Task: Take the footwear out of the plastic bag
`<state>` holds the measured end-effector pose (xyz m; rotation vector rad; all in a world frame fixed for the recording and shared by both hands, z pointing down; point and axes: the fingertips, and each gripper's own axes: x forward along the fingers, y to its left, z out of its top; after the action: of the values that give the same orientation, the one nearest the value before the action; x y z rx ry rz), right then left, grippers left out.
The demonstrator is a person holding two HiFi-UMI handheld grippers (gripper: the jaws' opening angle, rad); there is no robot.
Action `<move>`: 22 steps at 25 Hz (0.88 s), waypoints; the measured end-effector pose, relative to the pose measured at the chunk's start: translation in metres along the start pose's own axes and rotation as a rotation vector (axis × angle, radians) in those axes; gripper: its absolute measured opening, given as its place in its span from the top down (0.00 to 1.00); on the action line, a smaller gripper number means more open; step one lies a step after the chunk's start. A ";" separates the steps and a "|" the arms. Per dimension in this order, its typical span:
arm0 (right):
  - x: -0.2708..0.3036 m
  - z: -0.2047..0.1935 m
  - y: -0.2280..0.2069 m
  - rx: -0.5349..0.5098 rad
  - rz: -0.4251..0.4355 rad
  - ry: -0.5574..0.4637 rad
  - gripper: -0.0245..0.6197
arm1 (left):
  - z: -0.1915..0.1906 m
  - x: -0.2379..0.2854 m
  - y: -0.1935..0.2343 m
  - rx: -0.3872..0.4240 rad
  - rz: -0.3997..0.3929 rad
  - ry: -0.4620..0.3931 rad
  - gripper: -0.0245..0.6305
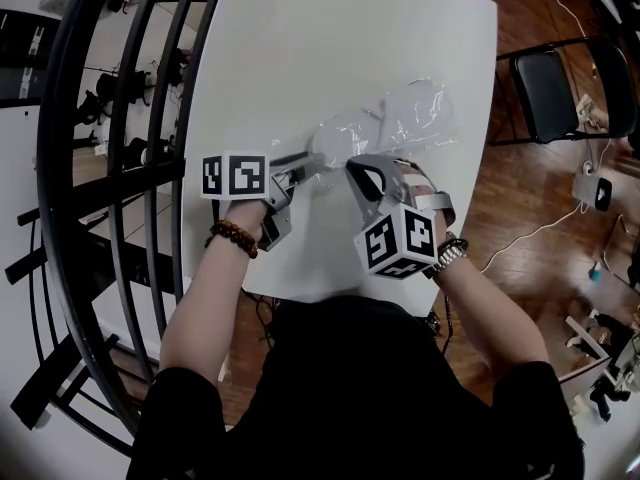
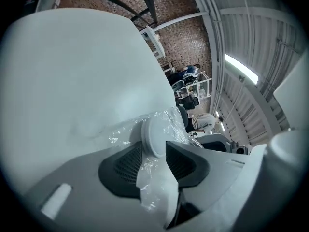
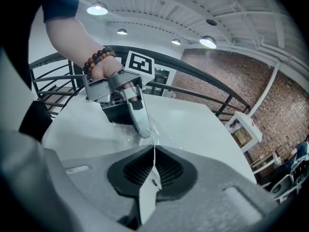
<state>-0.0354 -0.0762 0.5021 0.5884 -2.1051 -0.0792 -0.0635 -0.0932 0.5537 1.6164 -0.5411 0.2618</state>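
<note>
My left tongs [image 2: 153,147] stood apart around one end of the white footwear [image 2: 155,132], inside the crinkled clear plastic bag [image 1: 410,118] lying on the white worktop [image 1: 330,38], long axis running away rightward. My right tongs [image 3: 154,150] clamped its film.

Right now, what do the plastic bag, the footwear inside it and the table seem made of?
Plastic bag: thin, clear, glossy film, going by its crinkles and glints.
Footwear: white, matte, with a smooth rounded end; maybe foam or soft rubber, unclear through the film.
Table: white, smooth, faint sheen; likely laminate or painted board.
</note>
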 end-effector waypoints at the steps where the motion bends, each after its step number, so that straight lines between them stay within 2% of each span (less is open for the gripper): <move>1: -0.001 0.000 0.002 -0.005 0.004 -0.005 0.96 | -0.001 0.001 0.000 -0.002 0.003 0.004 0.70; 7: -0.003 -0.001 0.007 -0.016 0.010 -0.018 0.96 | -0.006 0.008 0.001 -0.001 0.022 0.015 0.72; 10: -0.005 -0.003 0.010 -0.018 0.012 -0.019 0.96 | -0.009 0.009 0.003 0.015 0.033 0.018 0.81; 14: -0.004 -0.009 0.013 -0.008 0.030 -0.010 0.96 | -0.009 0.007 0.000 0.047 0.016 0.014 0.85; 18: -0.013 -0.013 0.013 0.029 0.034 -0.031 0.89 | -0.012 0.003 -0.006 0.070 -0.013 0.004 0.87; 22: -0.025 -0.020 0.000 0.101 0.012 -0.044 0.86 | -0.011 -0.001 -0.006 0.067 -0.031 -0.014 0.89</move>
<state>-0.0077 -0.0617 0.4941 0.6398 -2.1645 0.0214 -0.0604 -0.0821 0.5495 1.6915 -0.5224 0.2482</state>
